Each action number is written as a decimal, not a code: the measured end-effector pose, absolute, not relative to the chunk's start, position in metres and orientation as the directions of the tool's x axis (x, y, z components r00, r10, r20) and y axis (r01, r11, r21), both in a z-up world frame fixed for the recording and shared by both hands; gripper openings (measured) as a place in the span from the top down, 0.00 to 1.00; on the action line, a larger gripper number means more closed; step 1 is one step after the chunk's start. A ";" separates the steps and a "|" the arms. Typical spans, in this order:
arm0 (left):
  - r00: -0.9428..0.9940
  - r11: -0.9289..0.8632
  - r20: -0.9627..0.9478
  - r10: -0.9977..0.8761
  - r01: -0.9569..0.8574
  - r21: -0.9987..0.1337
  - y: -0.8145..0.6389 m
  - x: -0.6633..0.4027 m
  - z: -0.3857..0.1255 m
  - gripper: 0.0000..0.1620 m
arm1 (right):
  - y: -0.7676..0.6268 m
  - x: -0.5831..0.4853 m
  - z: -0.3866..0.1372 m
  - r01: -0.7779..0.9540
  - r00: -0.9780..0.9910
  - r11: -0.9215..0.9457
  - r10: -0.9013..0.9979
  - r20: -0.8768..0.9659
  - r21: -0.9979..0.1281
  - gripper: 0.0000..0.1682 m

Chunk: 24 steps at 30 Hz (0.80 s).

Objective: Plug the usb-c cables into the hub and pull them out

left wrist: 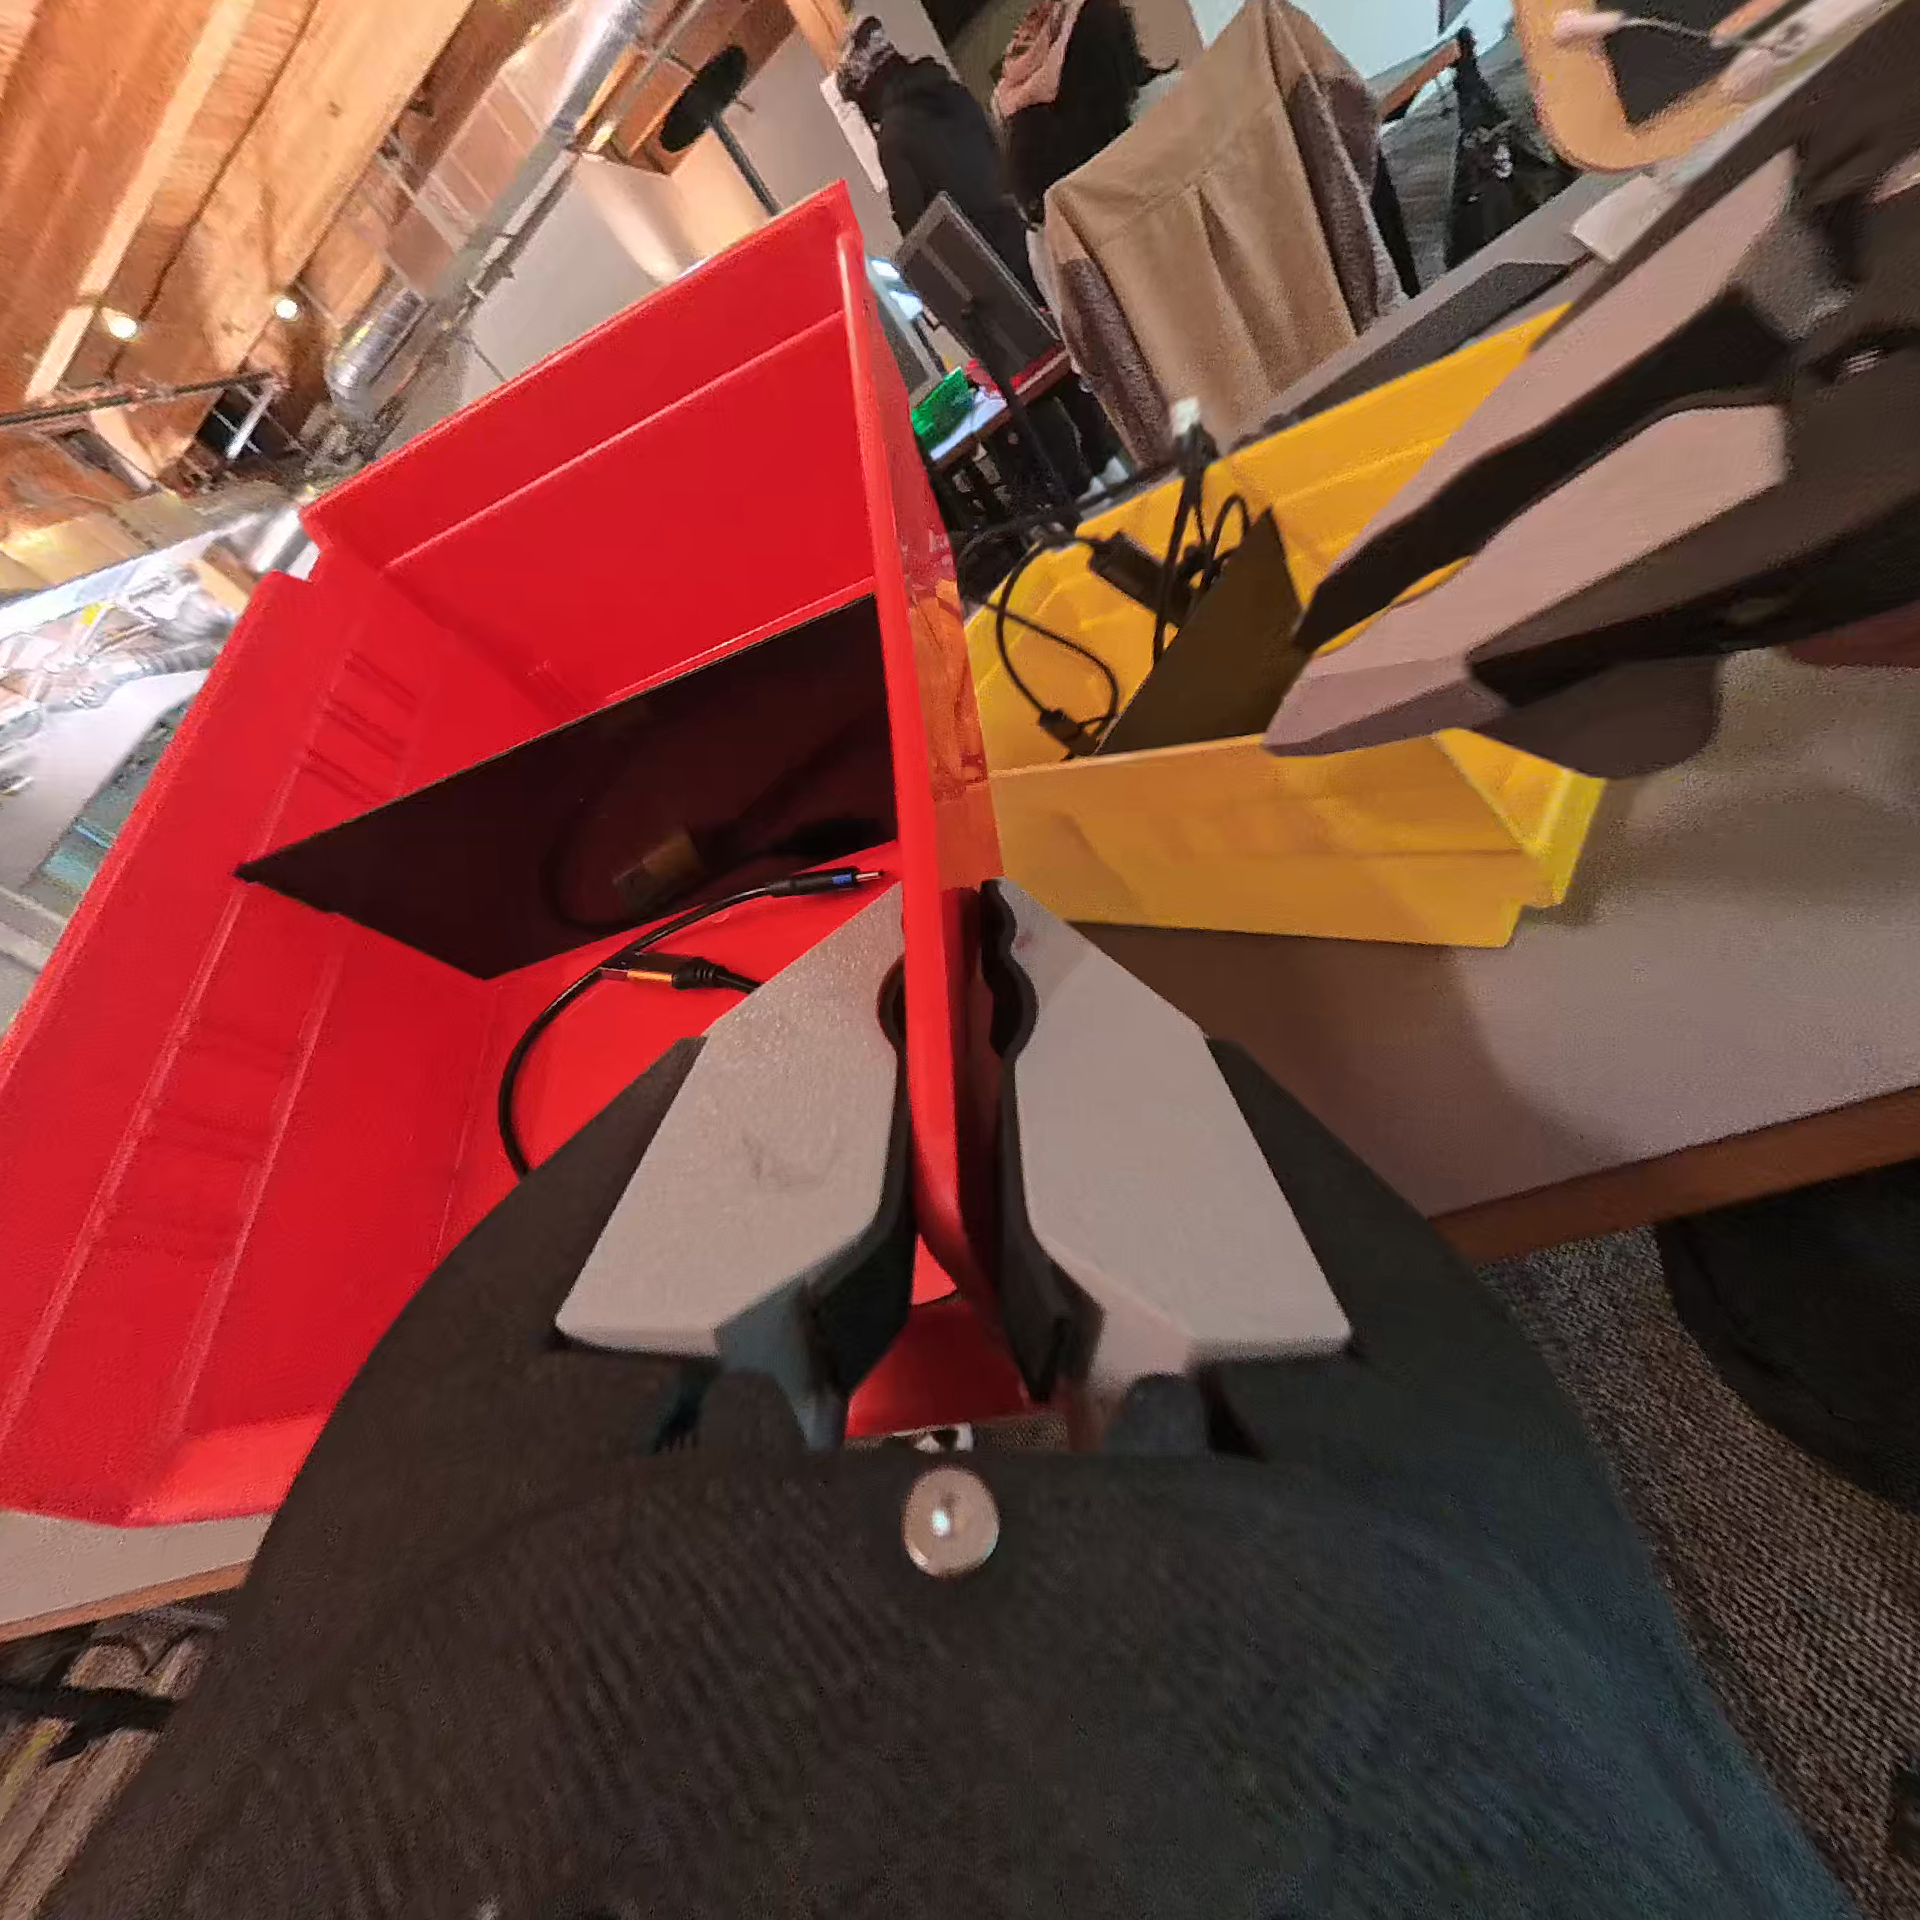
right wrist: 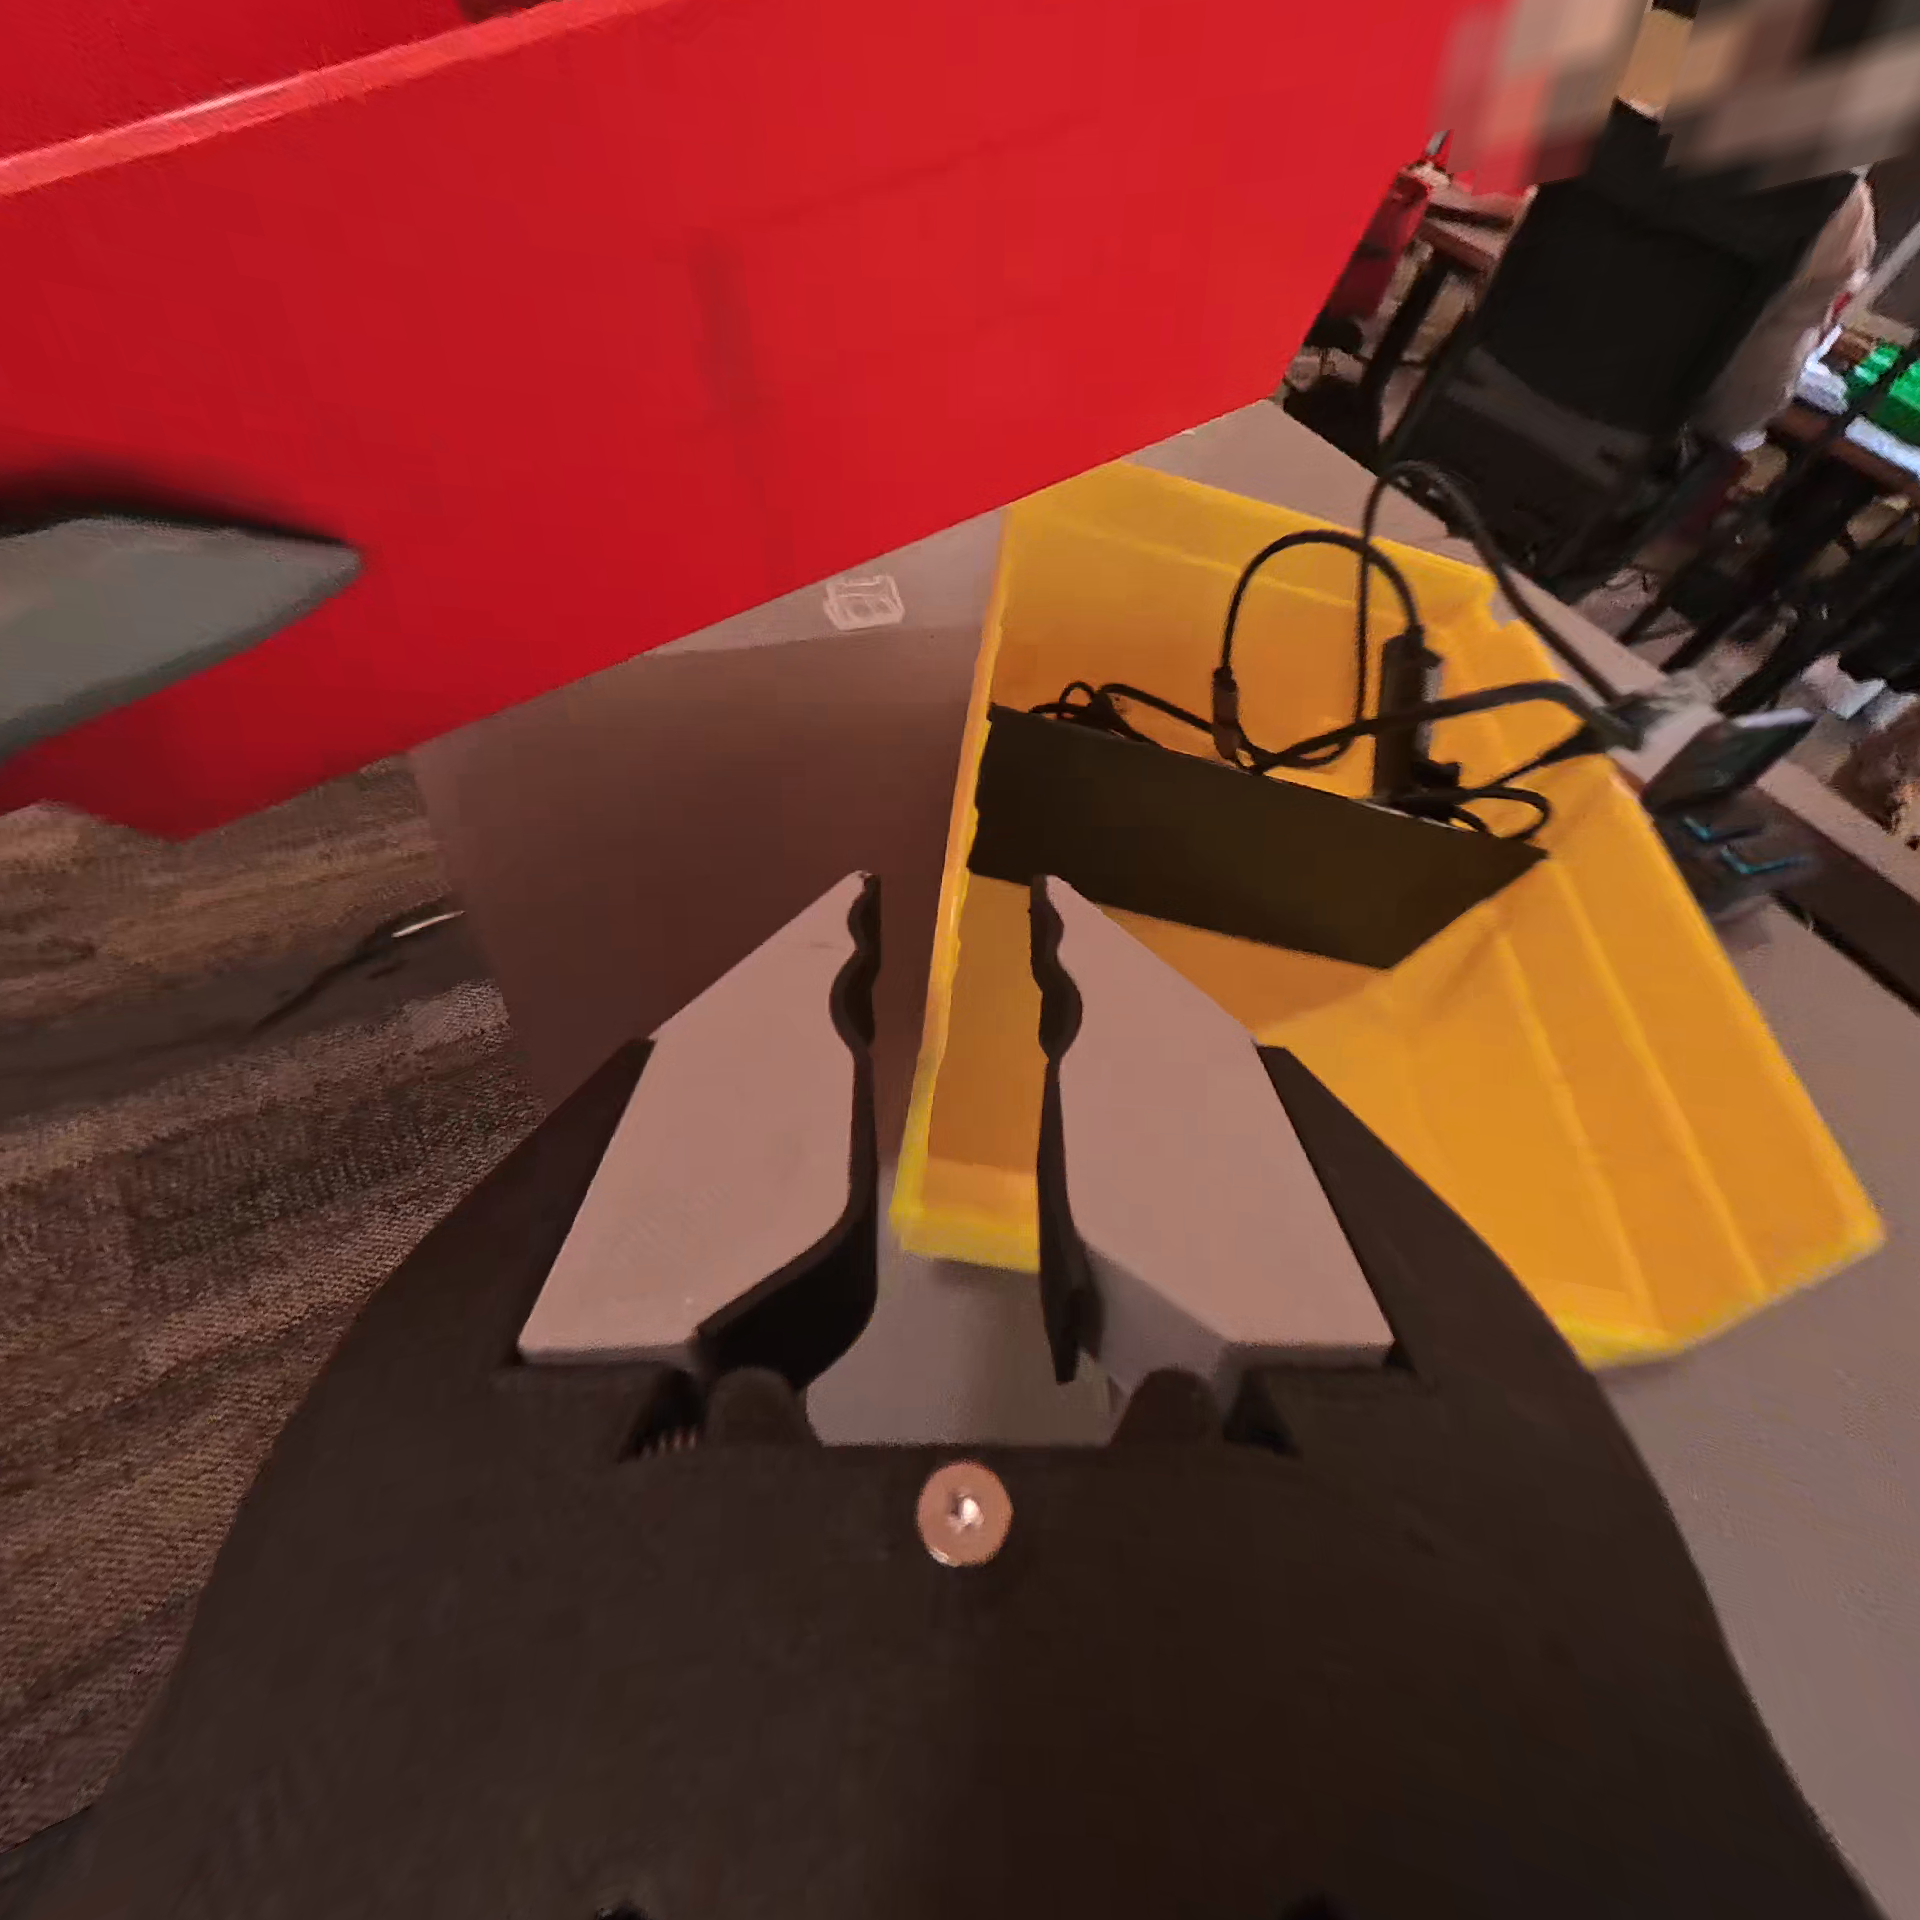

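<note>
My left gripper [left wrist: 945,904] is shut on the right side wall of a red bin [left wrist: 623,540], which sits tilted at the table's front edge. Inside the bin lie a black divider [left wrist: 582,821] and black cables, one with a USB-C plug [left wrist: 821,885] and one with a gold-ringed plug [left wrist: 665,975]. My right gripper [right wrist: 956,894] is open and empty, just above the near left wall of a yellow bin [right wrist: 1558,1091]. That bin holds a black divider [right wrist: 1226,852], tangled black cables [right wrist: 1299,561] and a dark upright hub-like piece [right wrist: 1403,675]. The right gripper also shows in the left wrist view [left wrist: 1299,686].
The grey table [left wrist: 1558,987] ends in a wooden front edge, with carpet [left wrist: 1714,1507] below. The red bin's outer wall [right wrist: 623,312] fills the upper left of the right wrist view. A small clear plastic piece [right wrist: 860,603] lies on the table between the bins. Coats, desks and monitors stand behind. My hands' fingertips stand some 11 cm from each other.
</note>
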<state>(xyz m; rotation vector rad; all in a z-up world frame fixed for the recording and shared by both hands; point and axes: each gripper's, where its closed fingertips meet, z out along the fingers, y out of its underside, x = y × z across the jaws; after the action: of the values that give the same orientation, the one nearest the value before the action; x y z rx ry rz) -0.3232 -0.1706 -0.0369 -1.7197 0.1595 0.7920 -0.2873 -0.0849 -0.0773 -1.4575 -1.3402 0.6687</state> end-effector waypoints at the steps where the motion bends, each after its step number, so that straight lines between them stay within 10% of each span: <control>1: 0.757 -0.314 -0.578 0.304 -0.493 -0.811 -0.172 -0.326 -0.033 0.96 | -0.088 -0.281 -0.073 0.390 0.220 0.139 0.946 0.239 -0.910 0.84; 10: 0.785 -0.179 -0.590 0.190 -0.563 -0.807 -0.139 -0.258 0.011 0.96 | -0.005 -0.085 -0.058 0.359 0.380 0.315 0.810 0.446 -0.878 0.94; 24: 0.610 0.018 -0.536 -0.584 -0.650 -0.760 0.011 0.078 -0.075 0.96 | 0.095 0.177 -0.085 0.285 0.670 -0.125 0.735 0.104 -0.950 0.94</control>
<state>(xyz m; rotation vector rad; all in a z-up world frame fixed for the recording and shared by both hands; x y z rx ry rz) 0.0777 0.0107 -0.0747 -1.6495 1.0379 0.0697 0.1770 0.0954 -0.0847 -1.7039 -0.8318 0.4740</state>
